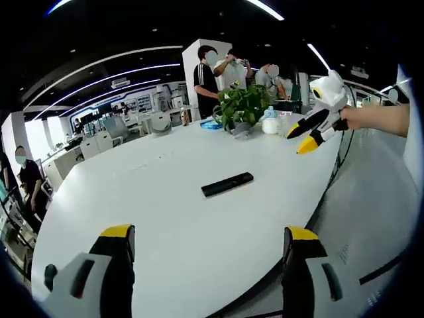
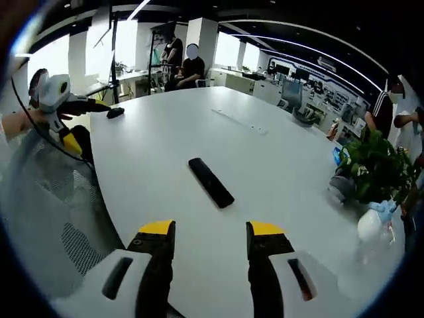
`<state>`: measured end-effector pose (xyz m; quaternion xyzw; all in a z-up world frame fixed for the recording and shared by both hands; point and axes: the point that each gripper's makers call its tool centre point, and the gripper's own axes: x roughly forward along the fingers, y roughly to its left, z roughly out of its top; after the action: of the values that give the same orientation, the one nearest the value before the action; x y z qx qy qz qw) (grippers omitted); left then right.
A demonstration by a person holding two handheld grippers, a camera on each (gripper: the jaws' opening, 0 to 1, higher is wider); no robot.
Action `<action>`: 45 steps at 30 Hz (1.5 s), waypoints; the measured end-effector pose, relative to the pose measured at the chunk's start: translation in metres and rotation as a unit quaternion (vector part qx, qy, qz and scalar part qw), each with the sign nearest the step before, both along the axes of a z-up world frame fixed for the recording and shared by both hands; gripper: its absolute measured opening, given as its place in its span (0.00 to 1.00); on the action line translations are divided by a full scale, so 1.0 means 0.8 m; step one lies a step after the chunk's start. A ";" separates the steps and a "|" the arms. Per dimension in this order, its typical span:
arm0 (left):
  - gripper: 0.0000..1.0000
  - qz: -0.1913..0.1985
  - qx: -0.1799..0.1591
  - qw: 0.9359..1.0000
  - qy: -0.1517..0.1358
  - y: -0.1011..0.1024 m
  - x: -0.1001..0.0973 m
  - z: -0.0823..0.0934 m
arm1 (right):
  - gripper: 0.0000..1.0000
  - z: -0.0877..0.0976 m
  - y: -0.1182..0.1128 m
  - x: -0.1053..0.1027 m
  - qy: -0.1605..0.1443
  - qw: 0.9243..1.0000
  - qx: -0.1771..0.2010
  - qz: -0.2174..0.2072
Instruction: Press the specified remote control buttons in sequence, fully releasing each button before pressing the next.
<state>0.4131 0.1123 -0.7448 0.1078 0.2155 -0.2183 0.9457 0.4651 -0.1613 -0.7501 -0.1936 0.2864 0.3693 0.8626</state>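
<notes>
A slim black remote control (image 1: 227, 184) lies flat on the white table (image 1: 152, 199), out in its middle. My left gripper (image 1: 209, 238) is open, its yellow-tipped jaws wide apart near the table's front edge, short of the remote. My right gripper (image 1: 301, 138), held in a hand, hovers off the table edge at the right. In the right gripper view the remote (image 2: 211, 182) lies just beyond my right gripper (image 2: 211, 230), which is open with nothing between its jaws. The left gripper (image 2: 63, 106) hangs at the far left, off the table (image 2: 278, 159).
A potted plant (image 1: 242, 106) (image 2: 377, 165) and a white bottle (image 1: 270, 123) stand at one end of the table. Several people stand behind it. A grey mesh chair (image 2: 53, 212) is beside the table edge. More desks fill the room behind.
</notes>
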 end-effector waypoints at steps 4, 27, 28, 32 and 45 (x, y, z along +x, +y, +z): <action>0.91 0.014 -0.012 1.000 -0.008 0.004 0.001 0.007 | 0.43 0.010 -0.010 -0.016 0.000 0.999 0.027 -0.025; 0.89 0.028 -0.012 1.000 -0.007 0.004 -0.002 0.010 | 0.50 0.012 -0.004 -0.059 -0.024 0.996 0.059 -0.063; 0.89 0.031 -0.010 0.999 -0.007 0.006 -0.002 0.009 | 0.51 0.013 -0.004 -0.057 -0.027 0.995 0.064 -0.069; 0.89 0.036 -0.009 0.999 -0.005 0.008 -0.003 0.008 | 0.51 0.017 -0.006 -0.055 -0.048 0.994 0.064 -0.070; 0.89 0.098 -0.065 0.993 -0.009 0.031 0.007 0.017 | 0.60 0.028 0.011 -0.058 -0.077 0.993 0.083 -0.027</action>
<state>0.4185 0.1371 -0.7314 0.0264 0.2014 -0.1369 0.9695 0.4189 -0.1529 -0.7278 -0.1411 0.1922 0.3525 0.9049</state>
